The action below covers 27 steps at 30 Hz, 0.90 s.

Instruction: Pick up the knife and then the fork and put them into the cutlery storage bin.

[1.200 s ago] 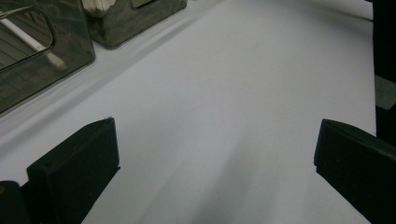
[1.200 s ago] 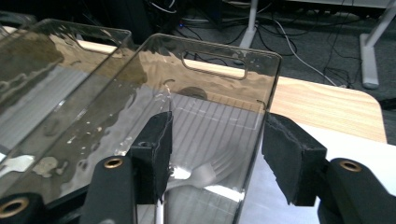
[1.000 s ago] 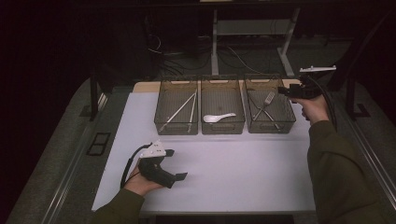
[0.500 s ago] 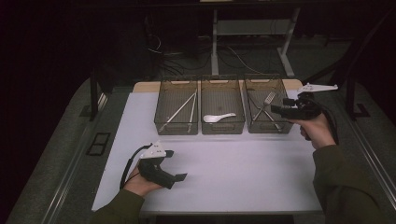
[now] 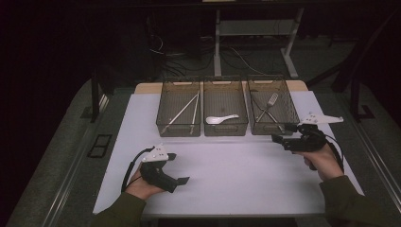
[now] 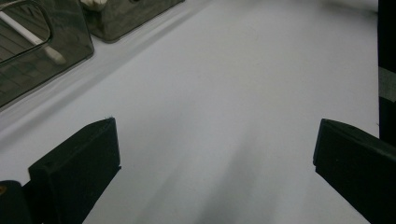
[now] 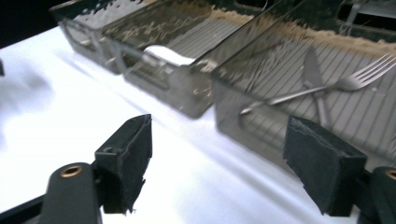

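- I keep my left gripper [image 5: 176,166] low over the white table [image 5: 236,189], near its front-left corner. Its jaws stand wide apart with only bare tabletop between them, so I judge it parked, waiting out of the way.
- The left tray [image 5: 178,109] holds a pair of long chopsticks [image 5: 182,111] lying slantwise; its smoked wall stands between them and any level approach.
- The middle tray [image 5: 225,109] holds a white spoon [image 5: 221,119] by its front wall.
- The right tray [image 5: 272,106] holds a fork [image 5: 267,106] crossed over a knife [image 7: 314,79], both flat on the ribbed floor, sorted like the rest.
- My right gripper [image 5: 280,134] hangs just in front of that tray's near-right corner. Its jaws have just been opening and grip nothing; in the right gripper view the fork sits beyond them, behind the wall.
- That front wall blocks a straight reach, so I judge any pick must come from above.
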Each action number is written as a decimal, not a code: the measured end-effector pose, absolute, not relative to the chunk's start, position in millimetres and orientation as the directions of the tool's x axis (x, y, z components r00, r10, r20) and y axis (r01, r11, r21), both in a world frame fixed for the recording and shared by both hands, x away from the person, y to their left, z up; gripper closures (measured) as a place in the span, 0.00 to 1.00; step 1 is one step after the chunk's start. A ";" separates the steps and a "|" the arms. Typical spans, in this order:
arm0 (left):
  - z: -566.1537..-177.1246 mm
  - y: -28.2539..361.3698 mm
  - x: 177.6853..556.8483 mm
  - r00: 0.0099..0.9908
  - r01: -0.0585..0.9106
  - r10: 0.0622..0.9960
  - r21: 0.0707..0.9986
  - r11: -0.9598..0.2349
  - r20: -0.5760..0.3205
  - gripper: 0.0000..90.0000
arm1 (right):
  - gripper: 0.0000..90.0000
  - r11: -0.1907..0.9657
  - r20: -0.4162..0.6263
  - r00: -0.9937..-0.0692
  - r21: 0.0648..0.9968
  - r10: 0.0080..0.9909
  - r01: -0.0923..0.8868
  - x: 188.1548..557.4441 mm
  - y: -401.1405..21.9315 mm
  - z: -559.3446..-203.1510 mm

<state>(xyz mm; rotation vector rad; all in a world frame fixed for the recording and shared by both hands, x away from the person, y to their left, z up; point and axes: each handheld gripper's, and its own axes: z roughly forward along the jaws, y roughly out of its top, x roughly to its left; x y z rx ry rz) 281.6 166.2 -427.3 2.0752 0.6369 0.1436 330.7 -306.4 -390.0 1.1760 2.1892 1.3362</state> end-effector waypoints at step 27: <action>-424.3 169.0 279.1 0.861 0.371 0.489 0.827 -0.421 -0.137 0.00 | 0.18 0.271 0.133 -0.646 0.830 0.752 0.487 259.5 -298.4 -434.3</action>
